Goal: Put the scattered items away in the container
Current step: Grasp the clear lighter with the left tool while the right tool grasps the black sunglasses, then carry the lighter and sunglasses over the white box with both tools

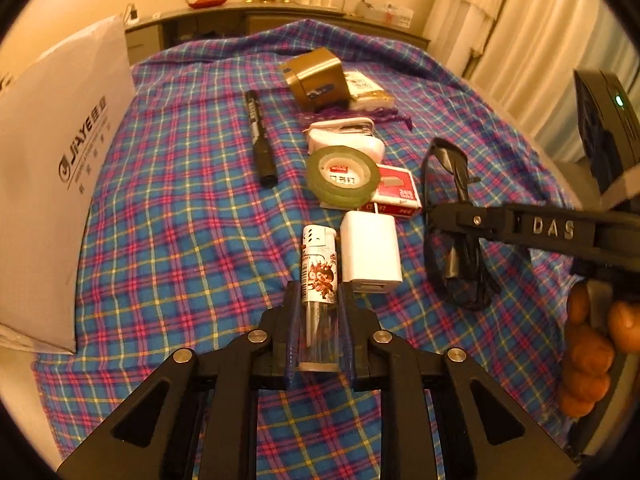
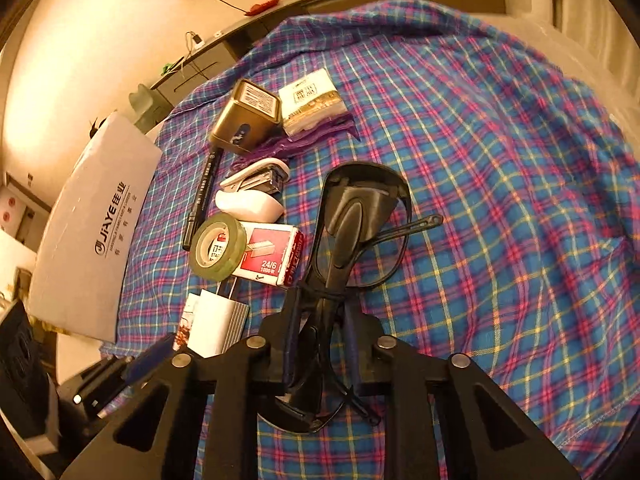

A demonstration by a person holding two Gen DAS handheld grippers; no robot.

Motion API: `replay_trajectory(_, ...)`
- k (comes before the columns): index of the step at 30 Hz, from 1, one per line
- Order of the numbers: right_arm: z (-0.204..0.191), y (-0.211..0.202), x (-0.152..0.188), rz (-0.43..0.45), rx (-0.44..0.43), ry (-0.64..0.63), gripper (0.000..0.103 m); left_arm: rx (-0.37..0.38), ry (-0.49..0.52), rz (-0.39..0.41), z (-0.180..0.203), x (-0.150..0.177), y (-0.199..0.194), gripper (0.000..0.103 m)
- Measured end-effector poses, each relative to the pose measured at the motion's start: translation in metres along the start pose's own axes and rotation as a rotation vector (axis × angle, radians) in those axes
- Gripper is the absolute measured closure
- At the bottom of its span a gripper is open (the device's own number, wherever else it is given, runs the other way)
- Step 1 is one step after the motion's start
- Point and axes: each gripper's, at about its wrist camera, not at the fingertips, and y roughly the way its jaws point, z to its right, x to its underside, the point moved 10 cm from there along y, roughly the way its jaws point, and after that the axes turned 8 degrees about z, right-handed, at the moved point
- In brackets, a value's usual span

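Note:
My left gripper (image 1: pixel 319 300) is shut on a white lighter with a cartoon print (image 1: pixel 319 276), which lies lengthwise between the fingers on the plaid cloth. My right gripper (image 2: pixel 320 312) is shut on black glasses (image 2: pixel 352 216); in the left wrist view the glasses (image 1: pixel 452 216) hang at the right gripper's tip. A white charger (image 1: pixel 370 252), green tape roll (image 1: pixel 343 174), red staple box (image 1: pixel 398 192), white stapler (image 1: pixel 344 138), black marker (image 1: pixel 260 136), gold tin (image 1: pixel 316 76) and a packet (image 1: pixel 366 88) lie scattered. The white JIAYE box (image 1: pixel 60 168) stands at the left.
The plaid cloth (image 2: pixel 500 200) covers the surface; its right half holds nothing. A purple cloth (image 2: pixel 288 144) lies under the tin and packet. A dark cabinet (image 1: pixel 240 20) with small items stands behind. Curtains (image 1: pixel 520 20) hang at the far right.

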Motion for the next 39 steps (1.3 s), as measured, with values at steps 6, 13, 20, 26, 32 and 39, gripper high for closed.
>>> replay_trajectory(6,-0.003,-0.020,0.000,0.044,-0.013,-0.009,0.085,-0.003,-0.013,0.029,-0.005,-0.006,-0.017,0.084)
replay_trajectory(13,-0.013,-0.048,0.000,0.070,-0.050,-0.027,0.085,-0.025,-0.041,0.068,-0.018,-0.022,-0.040,0.084)
replay_trajectory(20,-0.041,-0.062,0.001,0.080,-0.081,-0.076,0.085,-0.050,-0.063,0.097,-0.033,-0.037,-0.065,0.084)
replay_trajectory(26,-0.074,-0.070,-0.001,0.092,-0.102,-0.122,0.085,-0.077,-0.081,0.122,-0.051,-0.047,-0.084,0.084)
replay_trajectory(32,-0.108,-0.075,0.003,0.081,-0.128,-0.159,0.085,-0.094,-0.099,0.151,-0.075,-0.056,-0.107,0.084)
replay_trajectory(39,-0.150,-0.081,0.002,0.078,-0.157,-0.206,0.085,-0.103,-0.098,0.179,-0.096,-0.062,-0.128,0.084)
